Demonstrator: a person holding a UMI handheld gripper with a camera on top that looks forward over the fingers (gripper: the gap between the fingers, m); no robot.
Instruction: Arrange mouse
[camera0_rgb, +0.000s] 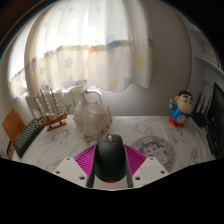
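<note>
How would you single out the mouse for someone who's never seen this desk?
Start at the curtained window, then drop to the white table below it. The mouse lies nearest, between the gripper fingers' pink pads. It is the only low, black, rounded thing; the jug behind it is clear glass.

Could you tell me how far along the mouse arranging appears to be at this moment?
Done: the tool has reached the black mouse, which sits between its pink pads. In hand: the grasp; whether both pads press on it cannot be told. Left: placing the mouse on the table, perhaps near the round patterned mat; nothing shows it placed yet.
</note>
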